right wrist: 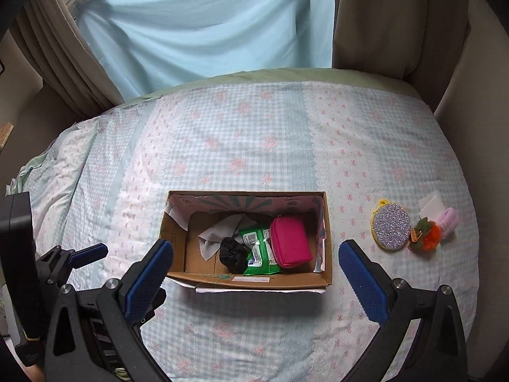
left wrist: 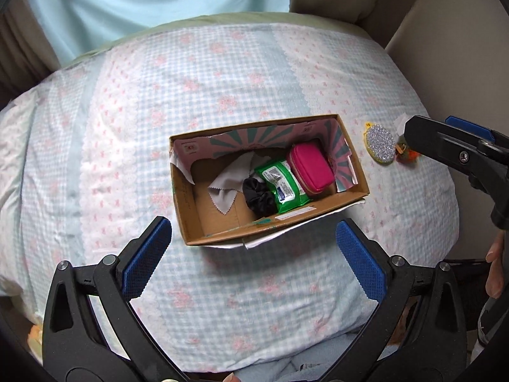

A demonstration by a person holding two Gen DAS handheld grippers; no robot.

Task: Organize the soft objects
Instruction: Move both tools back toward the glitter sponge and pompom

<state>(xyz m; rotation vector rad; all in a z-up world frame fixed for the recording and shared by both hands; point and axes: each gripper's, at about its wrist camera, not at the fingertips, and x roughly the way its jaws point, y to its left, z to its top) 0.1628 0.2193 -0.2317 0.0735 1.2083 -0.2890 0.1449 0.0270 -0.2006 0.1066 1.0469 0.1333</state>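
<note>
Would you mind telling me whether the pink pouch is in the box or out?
In: the pink pouch lies inside the box, beside the green wipes.

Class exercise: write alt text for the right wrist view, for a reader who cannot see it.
An open cardboard box on a gingham bedspread holds a pink pouch, green wipes pack, black scrunchie and grey cloth. The open right gripper hovers before it.

- Bed under a pale blue gingham quilt with pink flowers (right wrist: 254, 146)
- Light blue sheet hung over the window (right wrist: 203, 25)
- Beige pleated curtains (right wrist: 57, 51)
- Cream plain wall (right wrist: 477, 63)
</note>
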